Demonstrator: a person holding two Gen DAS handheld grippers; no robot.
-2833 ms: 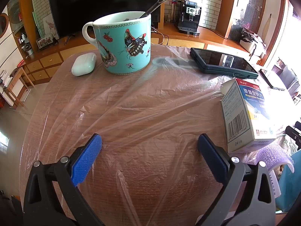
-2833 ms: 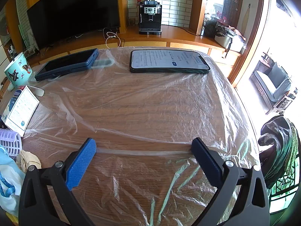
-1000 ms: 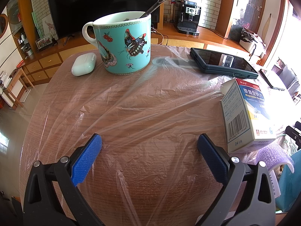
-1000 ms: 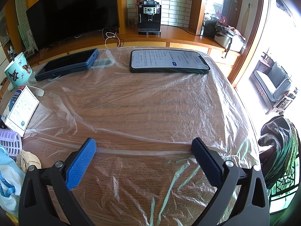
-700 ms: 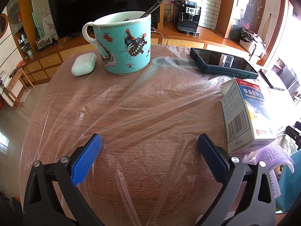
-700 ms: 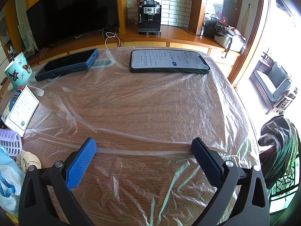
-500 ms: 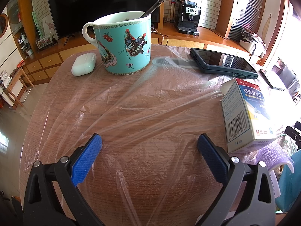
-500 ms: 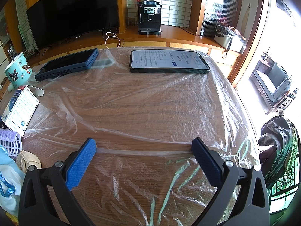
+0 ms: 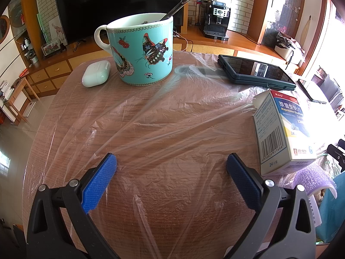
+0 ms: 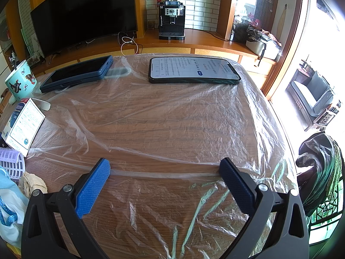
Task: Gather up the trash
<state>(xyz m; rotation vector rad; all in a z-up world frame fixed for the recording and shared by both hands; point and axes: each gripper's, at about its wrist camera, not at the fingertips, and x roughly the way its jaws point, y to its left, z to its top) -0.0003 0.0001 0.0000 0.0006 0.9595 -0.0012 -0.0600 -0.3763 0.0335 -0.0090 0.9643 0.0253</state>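
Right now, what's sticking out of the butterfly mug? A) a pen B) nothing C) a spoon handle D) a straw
C: a dark metal spoon handle leans out over the rim of the turquoise butterfly mug, angled up and to the right in the left wrist view.

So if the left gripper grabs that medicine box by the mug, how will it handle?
The medicine box is thin cardboard with an end flap open, so it probably crushes under a hard squeeze. It looks light for its size. It sits on loose plastic sheet, so a push from the left gripper may drag the film along.
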